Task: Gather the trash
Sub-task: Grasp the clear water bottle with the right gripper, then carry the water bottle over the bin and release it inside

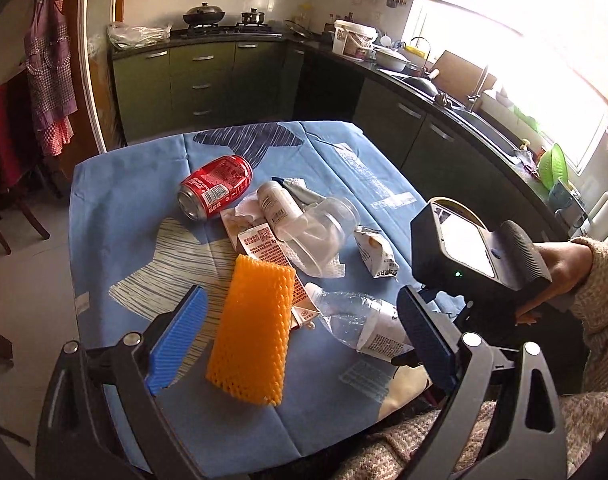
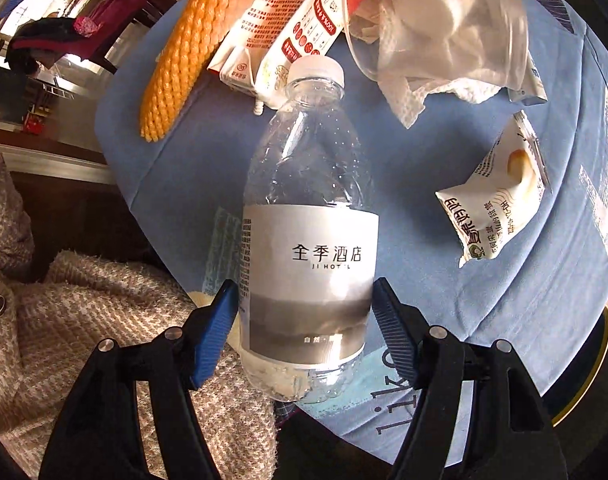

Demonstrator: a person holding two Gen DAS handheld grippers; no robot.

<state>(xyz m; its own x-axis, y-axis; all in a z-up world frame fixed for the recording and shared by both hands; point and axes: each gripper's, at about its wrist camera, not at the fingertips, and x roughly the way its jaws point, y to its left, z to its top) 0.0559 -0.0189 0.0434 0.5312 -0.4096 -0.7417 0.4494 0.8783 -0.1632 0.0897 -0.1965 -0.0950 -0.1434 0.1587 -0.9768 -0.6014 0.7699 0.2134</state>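
Trash lies on a table under a blue cloth (image 1: 116, 208). A clear water bottle (image 2: 308, 200) with a grey label lies near the front edge. My right gripper (image 2: 304, 286) points down over it, its blue pads on either side of the label with no visible squeeze. Held by a hand (image 1: 560, 276), the right gripper's body (image 1: 476, 256) shows in the left wrist view. My left gripper (image 1: 302, 296) hangs open above an orange foam net (image 1: 252, 328). Beyond lie a red can (image 1: 216, 192), a milk carton (image 1: 264, 252), a clear cup (image 1: 324, 228) and a snack wrapper (image 1: 378, 256).
A small white bottle (image 1: 278, 204) and crumpled tissue (image 2: 408, 92) lie among the trash. A person's knitted sleeve (image 2: 104, 320) is at the table's near edge. Kitchen cabinets (image 1: 208, 80) and a sink counter (image 1: 464, 120) stand behind; chairs (image 1: 8, 200) are to the left.
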